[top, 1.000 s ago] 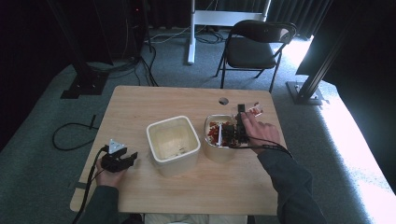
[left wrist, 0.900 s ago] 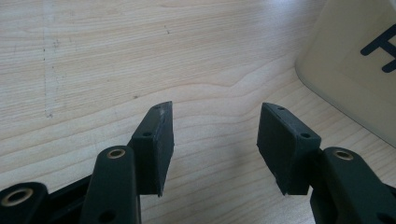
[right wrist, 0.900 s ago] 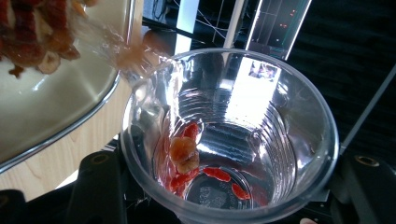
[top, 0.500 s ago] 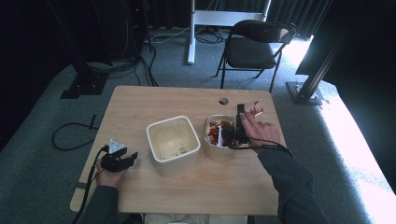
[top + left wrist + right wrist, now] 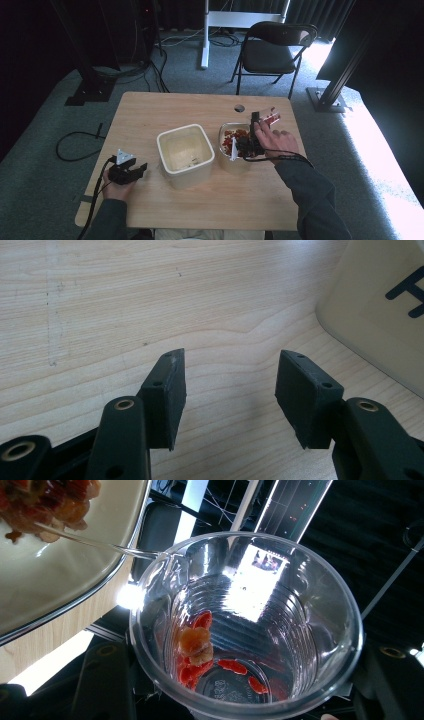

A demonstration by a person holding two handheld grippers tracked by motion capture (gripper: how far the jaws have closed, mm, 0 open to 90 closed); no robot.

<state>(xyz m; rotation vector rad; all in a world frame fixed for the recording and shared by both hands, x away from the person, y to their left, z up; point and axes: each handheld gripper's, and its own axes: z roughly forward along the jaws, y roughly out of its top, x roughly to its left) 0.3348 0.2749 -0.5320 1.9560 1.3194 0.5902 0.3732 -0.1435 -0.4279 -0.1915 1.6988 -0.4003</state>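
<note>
A clear plastic cup (image 5: 260,630) sits between the jaws of my right gripper (image 5: 245,680), which is shut on it. A few red and orange pieces (image 5: 196,647) cling to its lower wall and bottom. In the high view the cup (image 5: 270,118) is held tilted at the far right rim of a pale bowl (image 5: 223,132) full of the same red pieces, with my right gripper (image 5: 261,121) beside it. My left gripper (image 5: 230,365) rests open on the wood with nothing between its pads, left of a cream square container (image 5: 185,150).
The cream container's wall (image 5: 385,315) stands close to the right of my left jaws. The wooden table (image 5: 150,115) has a cable hole (image 5: 239,107) near its far edge. A black folding chair (image 5: 275,50) and floor cables (image 5: 75,142) lie beyond.
</note>
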